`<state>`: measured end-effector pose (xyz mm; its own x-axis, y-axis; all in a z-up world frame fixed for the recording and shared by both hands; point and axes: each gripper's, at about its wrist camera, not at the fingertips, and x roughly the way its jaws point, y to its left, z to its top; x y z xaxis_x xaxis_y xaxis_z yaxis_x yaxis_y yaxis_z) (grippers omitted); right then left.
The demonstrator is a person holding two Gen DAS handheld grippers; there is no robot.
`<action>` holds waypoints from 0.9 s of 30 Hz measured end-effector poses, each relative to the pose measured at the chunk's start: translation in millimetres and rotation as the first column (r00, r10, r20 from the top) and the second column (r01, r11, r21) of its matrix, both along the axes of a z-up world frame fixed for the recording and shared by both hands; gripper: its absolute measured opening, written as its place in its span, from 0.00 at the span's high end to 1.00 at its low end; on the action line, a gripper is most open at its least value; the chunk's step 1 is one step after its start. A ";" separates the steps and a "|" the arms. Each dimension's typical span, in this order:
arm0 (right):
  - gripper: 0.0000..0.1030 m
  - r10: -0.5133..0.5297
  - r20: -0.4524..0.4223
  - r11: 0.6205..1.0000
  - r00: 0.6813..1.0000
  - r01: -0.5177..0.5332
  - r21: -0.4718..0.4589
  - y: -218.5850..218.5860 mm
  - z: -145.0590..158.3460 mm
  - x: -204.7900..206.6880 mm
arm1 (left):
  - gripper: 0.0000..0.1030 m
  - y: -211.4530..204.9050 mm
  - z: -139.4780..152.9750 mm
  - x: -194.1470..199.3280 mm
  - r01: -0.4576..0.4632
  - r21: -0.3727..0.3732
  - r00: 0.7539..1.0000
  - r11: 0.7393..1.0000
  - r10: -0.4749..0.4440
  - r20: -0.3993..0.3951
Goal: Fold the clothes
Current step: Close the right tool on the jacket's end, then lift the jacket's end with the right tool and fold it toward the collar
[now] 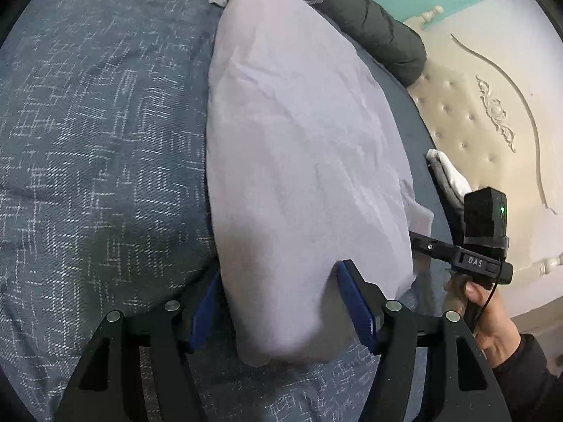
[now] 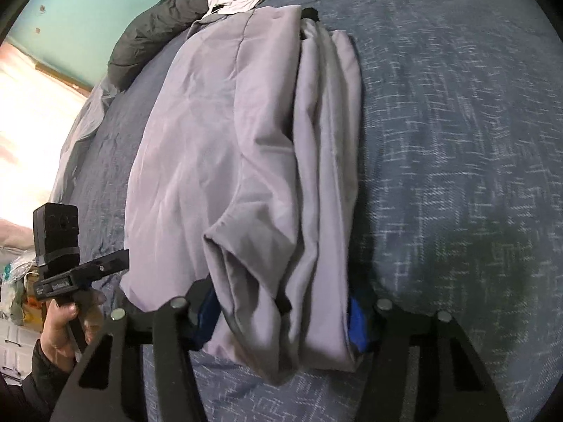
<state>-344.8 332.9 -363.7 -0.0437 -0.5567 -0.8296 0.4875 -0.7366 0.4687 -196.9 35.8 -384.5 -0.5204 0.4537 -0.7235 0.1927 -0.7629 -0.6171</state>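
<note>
The lilac garment [image 1: 302, 147] is stretching lengthwise straight ahead; left gripper [image 1: 281, 302] and right gripper [image 2: 281, 311], both spread wide, are straddling its near end.

Left wrist view low over the bed [image 1: 88, 140], close, facing along the lilac garment [image 1: 299, 140] toward the far headboard [image 1: 475, 105], right wrist view equally near from the opposite edge, both sharing the garment, bedspread and far dark jacket [image 2: 140, 42], each catching the other gripper.
</note>
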 end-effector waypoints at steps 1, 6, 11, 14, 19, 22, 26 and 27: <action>0.42 0.004 0.004 1.000 1.000 -0.004 -0.005 -1.6 -0.7 -0.1 | 0.34 0.2 0.1 -1.0 0.003 0.001 1.000 1.000 -0.003 0.000; 0.59 0.026 0.018 0.999 1.000 -0.025 -0.040 -10.8 3.4 -1.2 | 0.36 -0.7 1.8 -2.8 -0.001 0.018 1.000 1.000 0.001 0.000; 0.66 0.048 0.010 0.998 0.999 -0.048 -0.029 -17.2 0.9 -4.2 | 0.40 4.7 9.3 1.0 0.025 -0.002 1.000 1.000 -0.025 -0.004; 0.64 0.046 0.025 0.999 0.999 -0.045 -0.020 -19.6 -5.1 -5.6 | 0.38 2.0 -6.9 -4.4 0.017 0.054 1.000 0.998 -0.018 0.019; 0.64 0.041 0.035 0.998 0.999 -0.039 -0.050 -25.3 -5.4 -7.3 | 0.41 -0.6 -9.1 -6.7 0.029 0.080 0.999 0.996 -0.030 0.015; 0.75 0.033 0.015 0.996 0.999 -0.031 -0.082 -21.1 7.4 -5.4 | 0.53 3.1 6.0 -4.6 0.025 0.049 1.000 0.998 -0.025 -0.002; 0.79 0.056 -0.051 0.991 0.997 -0.062 -0.115 -19.6 36.7 -0.5 | 0.61 9.0 32.5 -2.5 0.022 -0.003 0.999 1.000 -0.022 -0.035; 0.80 0.063 -0.062 0.990 0.996 -0.070 -0.121 -18.3 44.3 0.2 | 0.61 10.8 39.7 -2.6 0.023 -0.015 0.999 1.000 -0.023 -0.042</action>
<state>-344.6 314.6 -319.3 -0.0488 -0.6572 -0.7521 0.5625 -0.6404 0.5230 -199.5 46.5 -344.8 -0.5404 0.4558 -0.7073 0.1488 -0.7756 -0.6135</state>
